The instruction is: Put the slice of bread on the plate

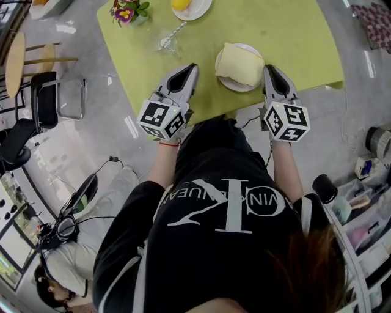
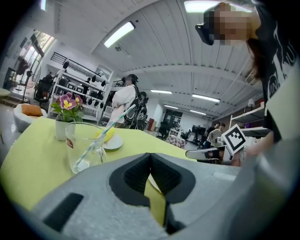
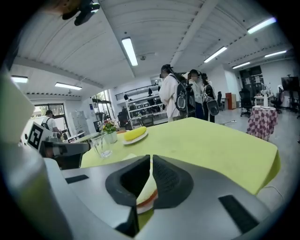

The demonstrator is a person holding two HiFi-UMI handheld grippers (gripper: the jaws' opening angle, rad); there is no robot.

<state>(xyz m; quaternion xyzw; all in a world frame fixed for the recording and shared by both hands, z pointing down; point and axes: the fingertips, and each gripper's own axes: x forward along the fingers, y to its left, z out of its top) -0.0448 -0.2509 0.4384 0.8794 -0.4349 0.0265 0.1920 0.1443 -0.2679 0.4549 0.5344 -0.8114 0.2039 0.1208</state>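
A thick pale slice of bread (image 1: pixel 238 62) lies on a small white plate (image 1: pixel 235 86) near the front edge of the yellow-green table (image 1: pixel 293 43). My right gripper (image 1: pixel 269 68) sits just right of the plate, jaws shut with nothing between them. In the right gripper view the bread (image 3: pixel 147 191) shows low behind the closed jaws of that gripper (image 3: pixel 151 159). My left gripper (image 1: pixel 190 66) rests left of the plate, apart from it, also shut and empty. The left gripper view shows its jaws (image 2: pixel 150 157) closed over bare table.
A clear glass with a straw (image 1: pixel 168 40) stands beyond the left gripper. A flower pot (image 1: pixel 127 11) and a plate with something yellow (image 1: pixel 190 7) sit at the table's far side. Chairs (image 1: pixel 49 92) stand on the floor to the left. People stand in the room beyond.
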